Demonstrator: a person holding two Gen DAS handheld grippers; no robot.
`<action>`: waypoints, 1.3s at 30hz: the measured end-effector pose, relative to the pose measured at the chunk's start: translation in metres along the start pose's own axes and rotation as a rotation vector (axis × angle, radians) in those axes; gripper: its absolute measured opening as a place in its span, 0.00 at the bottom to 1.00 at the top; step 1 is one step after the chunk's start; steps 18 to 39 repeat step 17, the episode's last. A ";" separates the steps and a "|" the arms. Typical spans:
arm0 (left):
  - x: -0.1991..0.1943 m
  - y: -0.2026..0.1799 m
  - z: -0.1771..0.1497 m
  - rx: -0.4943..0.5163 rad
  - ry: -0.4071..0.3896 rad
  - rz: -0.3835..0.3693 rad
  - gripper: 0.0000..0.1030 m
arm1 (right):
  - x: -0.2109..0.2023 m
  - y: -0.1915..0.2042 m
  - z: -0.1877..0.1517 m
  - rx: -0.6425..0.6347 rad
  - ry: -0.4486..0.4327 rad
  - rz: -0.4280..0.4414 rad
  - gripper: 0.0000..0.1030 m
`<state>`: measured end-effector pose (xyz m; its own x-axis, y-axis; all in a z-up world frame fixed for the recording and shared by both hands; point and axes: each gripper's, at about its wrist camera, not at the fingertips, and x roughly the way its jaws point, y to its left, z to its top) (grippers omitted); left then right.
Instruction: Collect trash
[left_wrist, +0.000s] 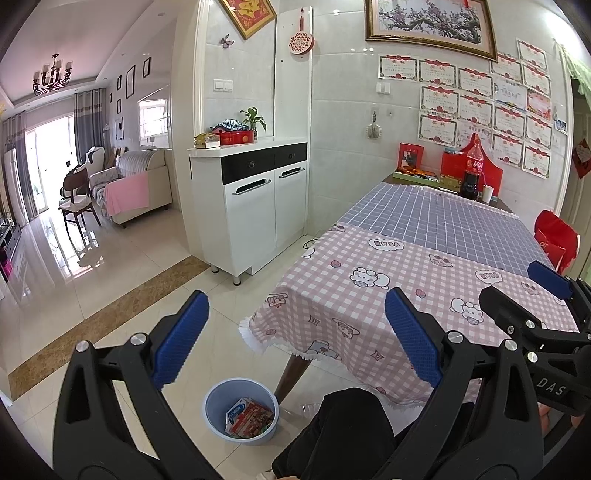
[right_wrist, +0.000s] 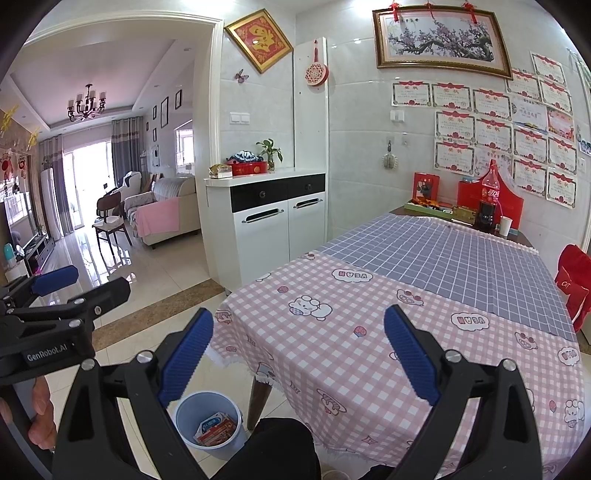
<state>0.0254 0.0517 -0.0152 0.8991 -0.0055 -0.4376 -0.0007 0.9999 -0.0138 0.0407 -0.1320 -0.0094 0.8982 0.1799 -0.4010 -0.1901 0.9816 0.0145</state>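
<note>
Bin (left_wrist: 242, 408): blue, on floor at 6 o'clock, beside table leg; holds collected wrappers (left_wrist: 248, 417).
Left gripper (left_wrist: 295, 332): jaws spread wide, nothing between them.
Table (left_wrist: 369, 306): checked cloths, 3 o'clock.
Right gripper (right_wrist: 298, 345): jaws wide, nothing held.

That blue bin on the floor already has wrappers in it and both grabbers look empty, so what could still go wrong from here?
1. The blue bin stands close to the table leg and the person's knee; a careless move might tip it over.
2. The tablecloth hangs over the edge; an open left gripper or right gripper passing low could snag its fringe.
3. The cola bottle at the far end might be mistaken for trash.
</note>
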 end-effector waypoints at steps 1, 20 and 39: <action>0.000 0.000 -0.001 0.000 0.000 0.002 0.91 | 0.000 0.000 0.000 0.000 0.000 0.000 0.89; 0.052 -0.007 -0.027 0.043 0.133 0.047 0.91 | 0.033 -0.030 -0.025 0.073 0.078 0.009 0.89; 0.052 -0.007 -0.027 0.043 0.133 0.047 0.91 | 0.033 -0.030 -0.025 0.073 0.078 0.009 0.89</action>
